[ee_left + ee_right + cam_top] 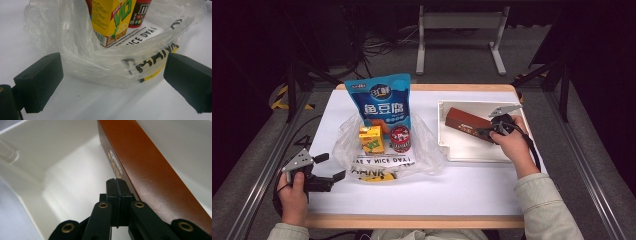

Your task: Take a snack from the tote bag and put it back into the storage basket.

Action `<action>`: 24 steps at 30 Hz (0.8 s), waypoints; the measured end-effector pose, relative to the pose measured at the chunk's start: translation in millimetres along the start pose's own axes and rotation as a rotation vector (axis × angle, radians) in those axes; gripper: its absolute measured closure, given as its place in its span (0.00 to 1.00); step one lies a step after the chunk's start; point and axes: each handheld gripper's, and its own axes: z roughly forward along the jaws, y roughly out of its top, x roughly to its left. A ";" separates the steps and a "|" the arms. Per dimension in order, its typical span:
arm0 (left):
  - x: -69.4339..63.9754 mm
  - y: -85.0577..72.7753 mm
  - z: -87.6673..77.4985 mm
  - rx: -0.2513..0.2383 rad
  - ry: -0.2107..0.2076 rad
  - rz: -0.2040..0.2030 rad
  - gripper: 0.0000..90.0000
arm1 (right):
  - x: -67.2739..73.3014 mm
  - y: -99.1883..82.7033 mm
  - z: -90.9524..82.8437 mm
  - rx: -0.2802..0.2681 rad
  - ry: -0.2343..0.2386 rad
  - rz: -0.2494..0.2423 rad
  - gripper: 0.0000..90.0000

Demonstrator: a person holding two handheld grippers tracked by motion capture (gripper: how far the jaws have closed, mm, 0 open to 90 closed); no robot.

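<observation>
A brown box [467, 125] lay slanted in a white tray [472, 152] at the table's right, the right gripper [493, 131] beside it, its 2 jaws pressed together on nothing. The left gripper [332, 167] stood wide open facing a plastic bag [100, 60] holding a yellow carton [112, 20].

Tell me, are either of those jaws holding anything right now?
No. The right gripper is shut on nothing, beside the brown box in the white tray. The left gripper is open before the plastic bag.

Long brown box [468, 124] with pale lettering lies tilted inside the white tray [472, 152]. One end leans on the tray's wall.
</observation>
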 end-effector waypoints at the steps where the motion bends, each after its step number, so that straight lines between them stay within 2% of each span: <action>1: 0.0 0.0 0.0 0.000 0.000 0.000 0.03 | 0.0 0.0 0.0 0.000 0.000 0.000 1.00; 6: 0.3 -0.2 -0.1 0.000 0.000 0.000 0.03 | -2.8 -1.2 7.5 0.043 -0.040 0.012 1.00; 15: -0.1 -0.3 0.5 0.000 -0.001 -0.002 0.03 | -5.0 2.3 8.9 0.044 -0.069 0.033 1.00; 24: 0.4 -0.3 -0.3 -0.002 0.001 0.000 0.03 | -12.8 8.1 11.0 0.039 -0.132 0.086 1.00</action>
